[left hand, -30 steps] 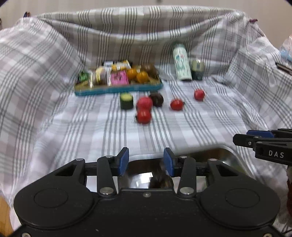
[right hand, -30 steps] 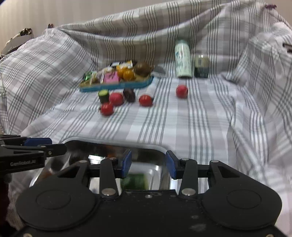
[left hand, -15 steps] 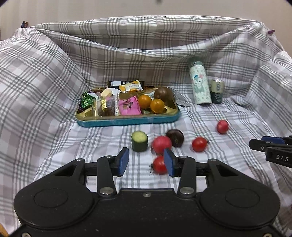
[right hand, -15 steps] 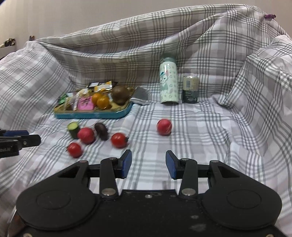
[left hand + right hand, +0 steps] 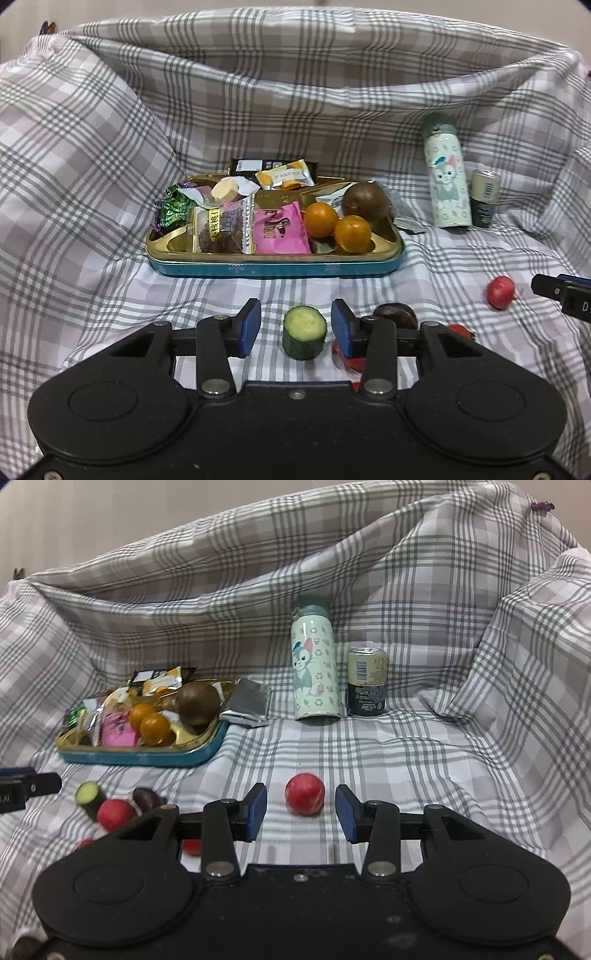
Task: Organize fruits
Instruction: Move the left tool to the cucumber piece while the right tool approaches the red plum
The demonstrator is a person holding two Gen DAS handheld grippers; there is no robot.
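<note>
In the left wrist view, my left gripper is open, its blue pads on either side of an upright green cucumber piece on the plaid cloth. A dark brown fruit and red fruits lie just right of it, partly hidden by the finger. In the right wrist view, my right gripper is open around a lone red fruit without touching it. That same fruit shows in the left wrist view. The cucumber, a red fruit and the dark fruit lie to the left.
A teal and gold tin tray with snack packets, two oranges and a brown round fruit sits behind. A pale green bottle and a small can stand at the back. A silver packet lies beside the tray.
Both grippers have moved forward from the metal tray near the front to the loose fruit; the left now brackets the cucumber piece, the right brackets the lone red fruit.
</note>
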